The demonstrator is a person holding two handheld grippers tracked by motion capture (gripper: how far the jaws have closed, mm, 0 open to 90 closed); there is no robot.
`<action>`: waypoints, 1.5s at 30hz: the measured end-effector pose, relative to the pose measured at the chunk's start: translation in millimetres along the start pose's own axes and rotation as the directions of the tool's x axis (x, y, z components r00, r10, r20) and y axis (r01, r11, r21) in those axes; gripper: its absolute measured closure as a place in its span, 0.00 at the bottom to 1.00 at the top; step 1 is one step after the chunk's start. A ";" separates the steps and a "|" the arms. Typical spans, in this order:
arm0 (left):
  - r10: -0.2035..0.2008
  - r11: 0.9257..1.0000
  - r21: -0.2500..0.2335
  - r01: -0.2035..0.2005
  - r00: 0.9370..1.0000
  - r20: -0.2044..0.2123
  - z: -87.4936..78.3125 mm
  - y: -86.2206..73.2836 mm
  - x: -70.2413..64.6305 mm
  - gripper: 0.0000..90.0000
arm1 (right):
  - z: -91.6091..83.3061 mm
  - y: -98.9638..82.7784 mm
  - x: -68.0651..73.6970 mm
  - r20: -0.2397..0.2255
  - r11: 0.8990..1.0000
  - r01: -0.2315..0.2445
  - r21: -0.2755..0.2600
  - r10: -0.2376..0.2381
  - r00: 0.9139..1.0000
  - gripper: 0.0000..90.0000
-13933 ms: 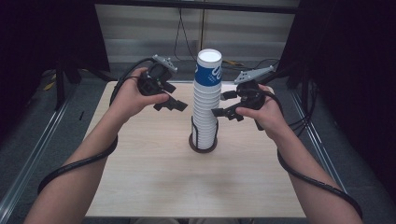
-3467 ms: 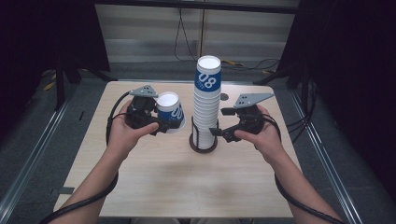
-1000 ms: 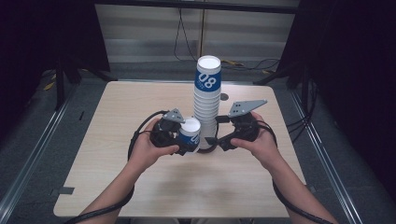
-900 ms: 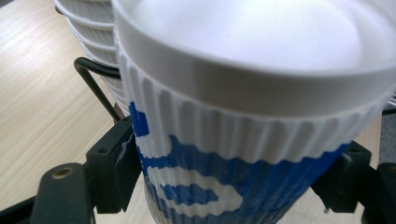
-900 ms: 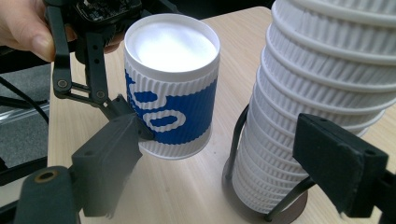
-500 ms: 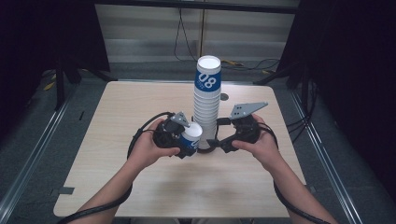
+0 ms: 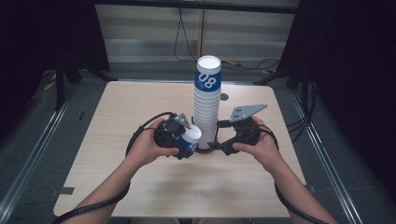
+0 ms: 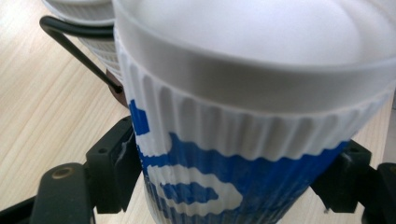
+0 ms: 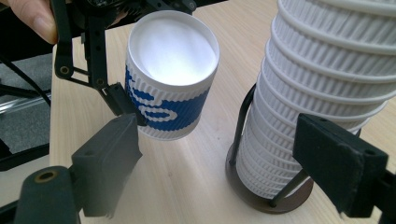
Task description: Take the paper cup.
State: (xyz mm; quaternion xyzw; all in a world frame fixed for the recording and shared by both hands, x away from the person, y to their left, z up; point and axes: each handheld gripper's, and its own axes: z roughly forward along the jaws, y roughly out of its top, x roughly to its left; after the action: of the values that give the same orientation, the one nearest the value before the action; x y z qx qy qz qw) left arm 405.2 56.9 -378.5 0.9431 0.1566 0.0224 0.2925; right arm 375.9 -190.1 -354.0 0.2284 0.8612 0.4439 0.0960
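Forearms enter from the bottom of the high view onto a pale wooden table point(image 7: 116, 116). Left of centre, the left gripper point(image 7: 180, 140) is seen pinching a single blue-and-white ribbed paper cup point(image 7: 189, 139), tilted with its white inside turned up and right; in the left gripper view the cup's ribbed wall point(image 8: 243, 154) is clamped between the two black jaws at the lower left and lower right of the frame. At the centre, a tall stack of nested cups point(image 7: 207, 105) stands upright in a black wire holder point(image 7: 205, 148) on a round dark base, just beside the held cup. Right of centre, the right gripper point(image 7: 219, 145) is held low beside the holder; in the right gripper view its jaws are spread wide, with the stack's lower part point(image 9: 299, 121) between them and untouched.
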 end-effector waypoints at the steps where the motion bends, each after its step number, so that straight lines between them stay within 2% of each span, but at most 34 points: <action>1: 0.001 1.000 0.010 -0.001 1.000 -0.004 0.3 -0.1 0.0 0.24 | 0.2 -0.3 0.1 -0.001 1.000 -0.001 0.000 0.001 1.000 0.16; 2: 0.002 1.000 0.022 -0.001 1.000 -0.013 0.6 -0.1 -0.6 0.24 | 0.5 -0.5 0.3 -0.003 1.000 -0.001 0.000 0.001 1.000 0.16; 5: 0.037 0.997 0.071 -0.036 0.999 -0.008 -0.2 1.7 -1.0 0.24 | 2.7 -2.4 0.9 -0.012 1.000 0.006 0.009 -0.006 1.000 0.16; 13: 0.052 0.991 0.123 -0.053 0.999 0.007 0.8 5.7 -1.9 0.24 | 6.5 -5.1 2.0 -0.026 1.000 0.011 0.020 -0.010 1.000 0.16; 16: 0.062 0.987 0.146 -0.062 0.998 0.008 0.8 8.6 -2.1 0.24 | 7.2 -5.5 2.8 -0.031 1.000 0.019 0.024 -0.018 0.999 0.16; 18: 0.081 0.982 0.169 -0.081 0.997 0.007 -0.5 11.8 -2.1 0.24 | 7.7 -5.8 3.7 -0.034 0.999 0.023 0.030 -0.022 0.999 0.16; 20: 0.084 0.981 0.175 -0.083 0.996 0.003 -1.4 14.5 -3.1 0.24 | 8.0 -6.1 4.0 -0.034 0.999 0.028 0.031 -0.027 0.999 0.16; 25: 0.110 0.972 0.207 -0.109 0.994 0.007 -1.8 18.9 -2.5 0.24 | 9.3 -7.6 5.0 -0.039 0.999 0.039 0.035 -0.037 0.999 0.16; 26: 0.099 0.973 0.209 -0.098 0.995 0.008 -1.7 19.0 -2.8 0.24 | 9.6 -7.9 5.4 -0.039 0.999 0.040 0.035 -0.039 0.998 0.16; 28: 0.092 0.968 0.231 -0.094 0.996 0.023 -1.5 19.5 -2.7 0.24 | 10.6 -8.5 5.8 -0.049 0.999 0.044 0.031 -0.042 0.998 0.16; 30: 0.097 0.963 0.248 -0.102 0.995 0.031 -1.3 20.0 -0.8 0.24 | 11.4 -8.6 6.4 -0.059 0.998 0.046 0.032 -0.044 0.997 0.16; 33: 0.097 0.963 0.251 -0.101 0.995 0.030 -0.1 19.5 -0.7 0.24 | 12.9 -8.6 7.4 -0.067 0.998 0.051 0.027 -0.049 0.997 0.16; 34: 0.105 0.959 0.263 -0.111 0.994 0.036 -0.2 20.0 -0.6 0.24 | 13.4 -8.6 7.6 -0.068 0.998 0.050 0.026 -0.048 0.996 0.16; 36: 0.103 0.959 0.262 -0.110 0.994 0.038 1.2 20.2 -2.2 0.24 | 14.3 -8.8 7.6 -0.073 0.999 0.041 0.016 -0.040 0.997 0.16; 37: 0.113 0.954 0.275 -0.120 0.993 0.042 1.2 21.1 -2.6 0.24 | 14.7 -8.8 7.6 -0.076 0.999 0.037 0.012 -0.036 0.996 0.16; 39: 0.114 0.952 0.279 -0.122 0.992 0.047 2.8 21.8 -4.7 0.24 | 15.4 -8.6 7.5 -0.075 0.999 0.037 0.006 -0.037 0.997 0.16; 41: 0.131 0.943 0.302 -0.139 0.990 0.048 3.5 23.6 -5.6 0.24 | 16.2 -8.6 8.0 -0.080 0.999 0.036 0.000 -0.036 0.996 0.16; 42: 0.129 0.943 0.302 -0.138 0.990 0.049 4.4 23.9 -6.4 0.24 | 16.9 -8.6 8.4 -0.085 0.999 0.040 -0.004 -0.040 0.996 0.16; 43: 0.134 0.939 0.312 -0.145 0.989 0.055 5.7 25.2 -7.0 0.24 | 17.3 -8.8 9.6 -0.084 0.999 0.045 0.005 -0.044 0.995 0.16; 45: 0.136 0.937 0.317 -0.147 0.989 0.058 6.1 26.0 -7.4 0.24 | 17.9 -9.0 9.9 -0.087 0.999 0.051 0.007 -0.050 0.995 0.16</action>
State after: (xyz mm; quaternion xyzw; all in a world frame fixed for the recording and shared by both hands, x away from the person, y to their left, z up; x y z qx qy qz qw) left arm 406.3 31.0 -368.7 0.9871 0.0846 0.0009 0.1360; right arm 371.0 -177.0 -371.4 0.1874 0.8720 0.4470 0.0686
